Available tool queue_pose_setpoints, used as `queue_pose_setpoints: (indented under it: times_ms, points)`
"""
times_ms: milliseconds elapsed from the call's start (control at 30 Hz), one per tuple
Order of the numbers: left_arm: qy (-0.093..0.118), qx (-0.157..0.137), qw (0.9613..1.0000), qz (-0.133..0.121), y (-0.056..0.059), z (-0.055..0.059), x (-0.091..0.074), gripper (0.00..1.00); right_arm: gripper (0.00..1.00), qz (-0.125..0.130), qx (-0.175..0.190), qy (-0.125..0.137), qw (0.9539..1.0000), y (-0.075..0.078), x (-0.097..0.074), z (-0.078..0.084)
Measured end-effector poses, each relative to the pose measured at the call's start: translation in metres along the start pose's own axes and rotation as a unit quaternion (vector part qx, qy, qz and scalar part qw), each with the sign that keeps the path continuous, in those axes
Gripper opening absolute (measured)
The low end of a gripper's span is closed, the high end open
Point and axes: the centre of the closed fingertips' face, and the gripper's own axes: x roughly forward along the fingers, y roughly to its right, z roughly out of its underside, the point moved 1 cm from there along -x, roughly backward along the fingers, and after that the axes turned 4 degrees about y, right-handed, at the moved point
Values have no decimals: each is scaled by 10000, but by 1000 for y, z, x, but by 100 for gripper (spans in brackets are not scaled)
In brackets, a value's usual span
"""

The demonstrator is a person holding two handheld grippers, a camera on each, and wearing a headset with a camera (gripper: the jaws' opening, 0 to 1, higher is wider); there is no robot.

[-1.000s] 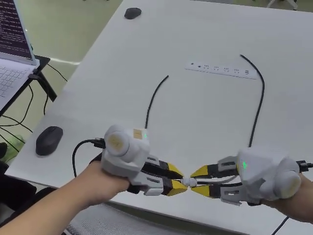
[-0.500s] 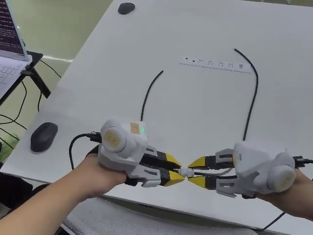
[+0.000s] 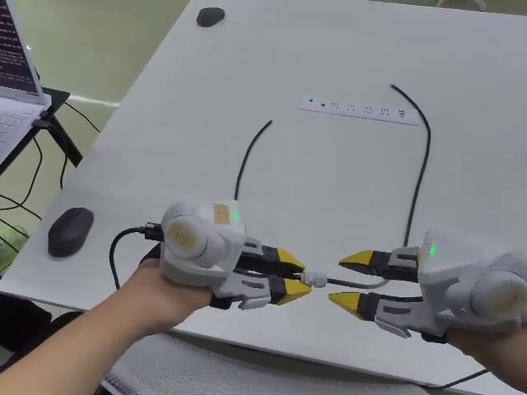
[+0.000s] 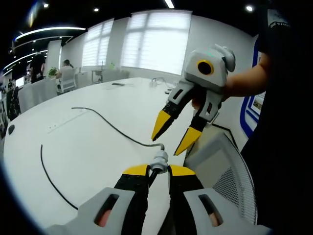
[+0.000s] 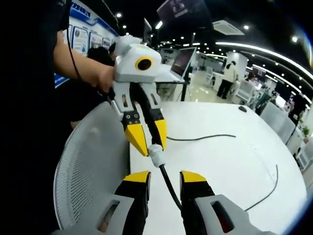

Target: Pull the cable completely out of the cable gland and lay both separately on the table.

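The white cable gland (image 3: 312, 280) is pinched between the yellow tips of my left gripper (image 3: 298, 278), just above the table's near edge. In the left gripper view the gland (image 4: 159, 160) sits between that gripper's (image 4: 159, 170) jaw tips. The black cable (image 3: 416, 193) leaves the gland, passes between the spread jaws of my right gripper (image 3: 347, 281) and runs away across the table. In the right gripper view the cable (image 5: 168, 183) lies in the gap of the open right gripper (image 5: 165, 177) without touching either jaw. The gland (image 5: 155, 154) is still on the cable.
A second loose black cable (image 3: 247, 160) lies mid-table. A white power strip (image 3: 354, 109) sits further back. One mouse (image 3: 70, 230) rests at the left edge, another (image 3: 211, 16) at the far corner. A laptop (image 3: 12, 90) stands left of the table, a mesh chair (image 5: 93, 166) below its near edge.
My right gripper has opened and drawn back to the right, away from the gland. My left gripper still holds the gland in about the same place.
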Motion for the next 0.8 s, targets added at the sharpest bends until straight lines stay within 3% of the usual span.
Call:
queue_pose_setpoints:
  times_ms: [67, 133, 333, 667, 733, 800]
  points:
    - [36, -20, 10000, -23, -3, -3, -2, 14, 15, 250, -87, -140, 9996, 0, 1, 2]
    - [41, -44, 10000, -53, -6, -6, -2, 14, 11, 523, -82, -44, 9986, 3, 3, -3]
    - [39, 54, 10000, -22, -10, -12, -3, 14, 10, 926, -450, -185, 9945, 11, 7, -3]
    - [-39, 165, 9998, -56, -12, -12, -3, 14, 2, 933, -415, -67, 9947, 10, 11, -8]
    - [-60, 188, 9998, -51, -12, -10, -3, 14, 2, 913, -186, -56, 9956, 9, 12, -8]
    - [-63, 175, 9998, -41, -12, -10, -3, 14, 2, 911, -203, -45, 9956, 10, 12, -8]
